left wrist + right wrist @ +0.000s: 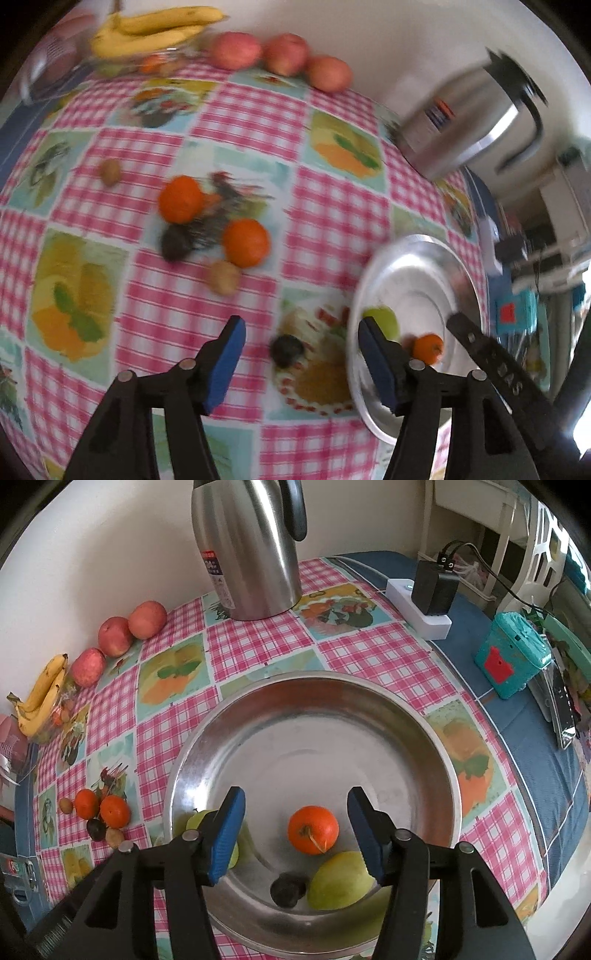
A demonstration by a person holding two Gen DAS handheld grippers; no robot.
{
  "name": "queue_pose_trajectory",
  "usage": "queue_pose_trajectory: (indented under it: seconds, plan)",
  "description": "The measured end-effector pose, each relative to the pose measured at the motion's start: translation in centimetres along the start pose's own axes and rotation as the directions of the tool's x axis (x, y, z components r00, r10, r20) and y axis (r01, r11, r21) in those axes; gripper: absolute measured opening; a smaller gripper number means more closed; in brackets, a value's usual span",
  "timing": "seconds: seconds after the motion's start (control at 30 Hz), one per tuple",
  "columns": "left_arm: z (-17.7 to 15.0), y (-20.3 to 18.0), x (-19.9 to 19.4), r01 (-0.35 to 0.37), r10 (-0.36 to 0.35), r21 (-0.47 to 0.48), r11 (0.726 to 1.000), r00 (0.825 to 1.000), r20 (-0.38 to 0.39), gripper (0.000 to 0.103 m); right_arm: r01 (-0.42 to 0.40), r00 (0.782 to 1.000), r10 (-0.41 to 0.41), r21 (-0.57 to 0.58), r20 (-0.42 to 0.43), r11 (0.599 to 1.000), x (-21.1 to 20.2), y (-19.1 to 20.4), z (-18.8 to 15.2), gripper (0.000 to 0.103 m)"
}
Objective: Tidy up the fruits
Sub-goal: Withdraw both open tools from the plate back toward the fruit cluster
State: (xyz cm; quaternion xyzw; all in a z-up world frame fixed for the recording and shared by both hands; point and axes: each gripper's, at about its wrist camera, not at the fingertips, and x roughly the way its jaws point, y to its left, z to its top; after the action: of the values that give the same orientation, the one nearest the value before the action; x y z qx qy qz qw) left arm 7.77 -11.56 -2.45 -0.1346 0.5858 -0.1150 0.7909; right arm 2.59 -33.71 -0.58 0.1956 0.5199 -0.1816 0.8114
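Checked tablecloth (236,107): both grippers' fingers spread empty; only the right view shows the bowl's (424,716) dark, perhaps plum-like fruit (288,888).

A metal basin (436,746) sits on the worktop (258,646), holding a tangerine (313,829), a plum (288,889) and two pears (341,880). Behind the basin stands a kettle (251,550). To the basin's left lie two more tangerines (115,811); three apples (115,636) and bananas (42,698) line the wall behind them.

Pink-checked tablecloth (258,642), silver bowl (436,738), orange tangerine (313,829), yellow bananas (42,698)
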Motion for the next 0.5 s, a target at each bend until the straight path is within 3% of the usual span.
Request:
queue_pose_trajectory:
  seconds: [0.5]
  plan:
    - [2.3, 8.2, -3.8, -0.075, 0.109, -0.229, 0.970, 0.984, 0.139, 0.077, -0.102, 0.995, 0.101, -0.121, -0.011, 0.987, -0.7, 4.9, -0.8, 0.059]
